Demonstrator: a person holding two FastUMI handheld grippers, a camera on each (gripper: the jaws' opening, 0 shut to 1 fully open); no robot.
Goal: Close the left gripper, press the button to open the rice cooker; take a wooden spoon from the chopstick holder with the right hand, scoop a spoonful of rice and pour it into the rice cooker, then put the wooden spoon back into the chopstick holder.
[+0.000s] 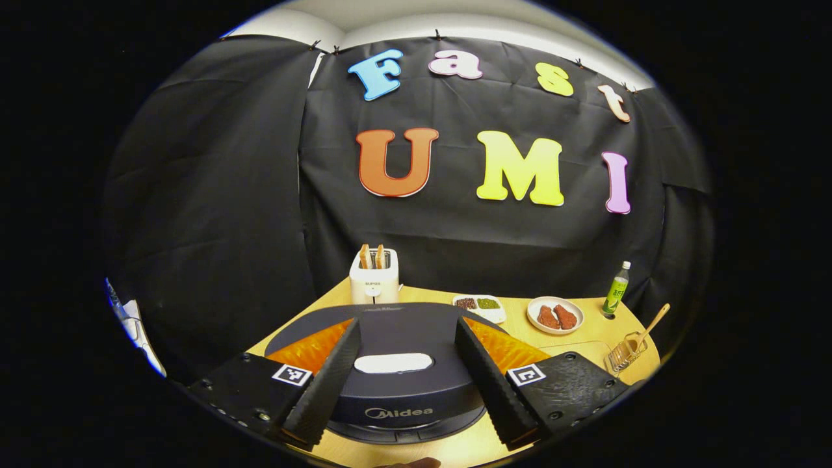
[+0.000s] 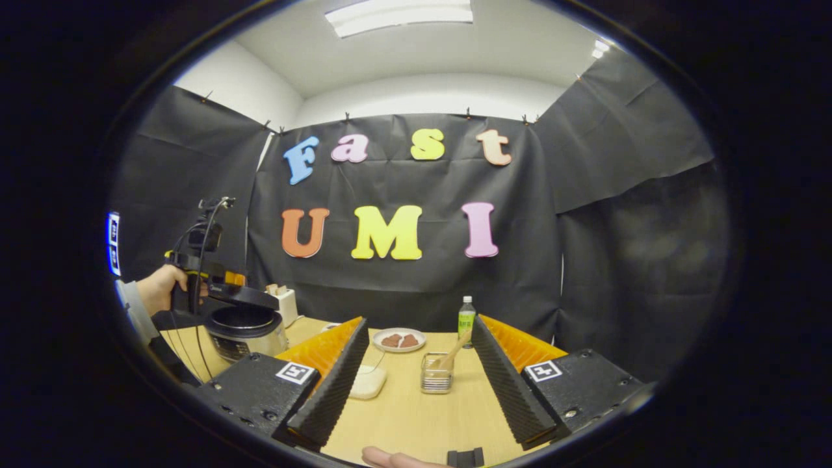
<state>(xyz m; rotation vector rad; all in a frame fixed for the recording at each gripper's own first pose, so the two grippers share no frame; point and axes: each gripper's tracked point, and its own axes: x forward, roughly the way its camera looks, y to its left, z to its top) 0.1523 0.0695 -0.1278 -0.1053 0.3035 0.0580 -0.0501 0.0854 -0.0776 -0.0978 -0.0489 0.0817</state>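
Observation:
The dark rice cooker lid [image 1: 390, 338], with a white button [image 1: 393, 363] on top, lies close under my left gripper [image 1: 407, 322]. That gripper is open, one finger on each side of the button. In the right gripper view, the rice cooker [image 2: 246, 328] stands at the far left with its lid [image 2: 244, 296] tilted up a little, and a hand [image 2: 156, 289] holds the other gripper over it. My right gripper [image 2: 419, 320] is open and holds nothing. Between its fingers, farther off, the wire chopstick holder [image 2: 437, 376] holds the wooden spoon [image 2: 453, 353]. A white dish [image 2: 368, 382] sits by the left finger.
A toaster [image 1: 374, 276] with bread stands behind the cooker. To its right are a tray of beans [image 1: 480, 305], a plate of brown food [image 1: 554, 315], a green bottle [image 1: 616, 289] and the chopstick holder [image 1: 625, 352] near the table's right edge. Black cloth walls surround the table.

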